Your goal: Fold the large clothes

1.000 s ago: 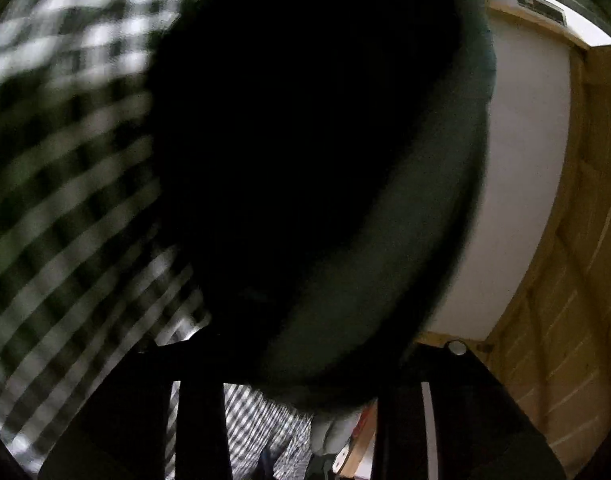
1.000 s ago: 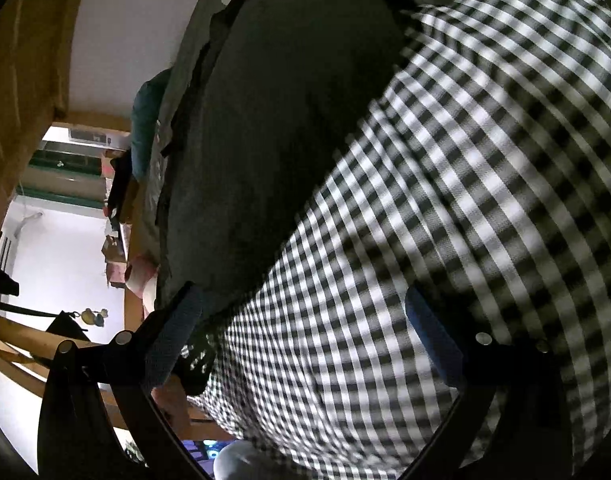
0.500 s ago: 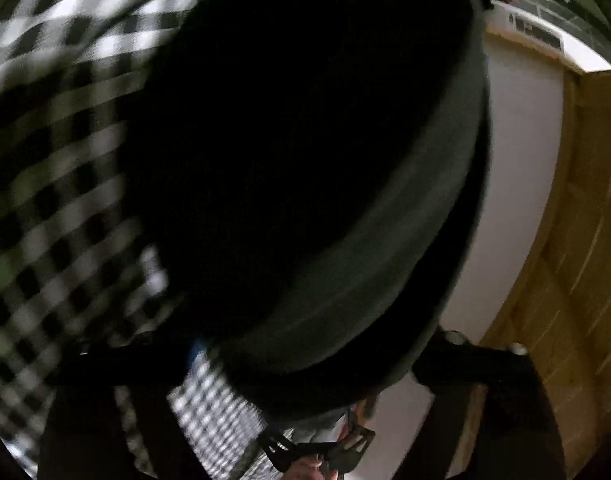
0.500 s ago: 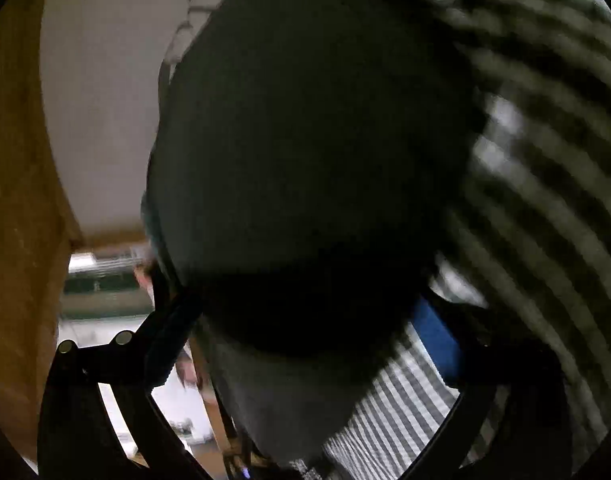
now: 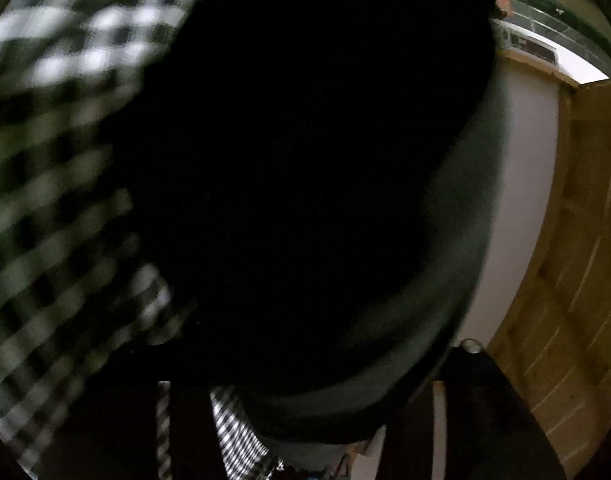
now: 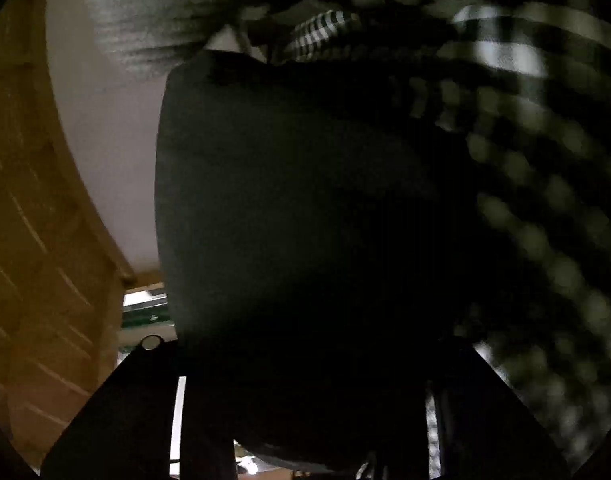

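Dim room: white wall (image 5: 521, 184) beside wooden panelling (image 5: 581, 240), bright window (image 6: 143, 300) beyond.

We note a white wall (image 5: 521, 184) as landmark in the left wrist view. To its right stands wood panelling (image 5: 577, 264) with pale grooves. Above the wall runs a wooden ledge (image 5: 545, 70), and beyond the ledge a white vented unit (image 5: 531, 45). In the right wrist view the wall (image 6: 105, 152) has panelling (image 6: 33, 240) on its left.
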A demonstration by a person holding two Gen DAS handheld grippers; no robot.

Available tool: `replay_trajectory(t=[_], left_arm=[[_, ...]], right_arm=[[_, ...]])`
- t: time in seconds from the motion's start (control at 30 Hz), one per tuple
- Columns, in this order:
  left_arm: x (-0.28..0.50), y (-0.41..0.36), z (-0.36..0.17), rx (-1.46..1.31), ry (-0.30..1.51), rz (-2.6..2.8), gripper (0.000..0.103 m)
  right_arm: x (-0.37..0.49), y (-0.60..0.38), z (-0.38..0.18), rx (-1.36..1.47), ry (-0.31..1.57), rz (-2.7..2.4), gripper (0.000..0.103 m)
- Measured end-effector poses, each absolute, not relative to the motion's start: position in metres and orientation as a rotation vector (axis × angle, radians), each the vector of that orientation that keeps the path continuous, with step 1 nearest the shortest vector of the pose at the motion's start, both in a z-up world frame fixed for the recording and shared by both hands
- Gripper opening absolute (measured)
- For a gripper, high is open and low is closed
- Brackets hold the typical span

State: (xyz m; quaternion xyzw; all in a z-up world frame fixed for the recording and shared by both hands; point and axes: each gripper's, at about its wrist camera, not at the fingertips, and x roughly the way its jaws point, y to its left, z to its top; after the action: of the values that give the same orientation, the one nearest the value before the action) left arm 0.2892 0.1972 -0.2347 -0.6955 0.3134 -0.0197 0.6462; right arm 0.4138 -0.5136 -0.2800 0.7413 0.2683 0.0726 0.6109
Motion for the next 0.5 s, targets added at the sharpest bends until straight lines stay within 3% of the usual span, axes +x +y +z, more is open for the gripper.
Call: replay_trajectory(t=[0.13, 0.47, 0.5], left_arm=[[0.252, 0.198, -0.224, -1.507, 0.698, -0.03, 0.035], [0.151, 0.176, -0.223, -1.454, 0.811, -0.085, 0.035], [0.148, 0.175, -0.225, -1.445, 0.817, -0.086, 0.036]], right_arm=[[0.375, -0.521, -0.27, 1.581, 0.685, 0.236, 0.029], [0.229, -0.552, -0.274, 1.669, 0.69, 0.219, 0.029], [0.224, -0.552, -0.279, 1.676, 0.695, 0.221, 0.034]])
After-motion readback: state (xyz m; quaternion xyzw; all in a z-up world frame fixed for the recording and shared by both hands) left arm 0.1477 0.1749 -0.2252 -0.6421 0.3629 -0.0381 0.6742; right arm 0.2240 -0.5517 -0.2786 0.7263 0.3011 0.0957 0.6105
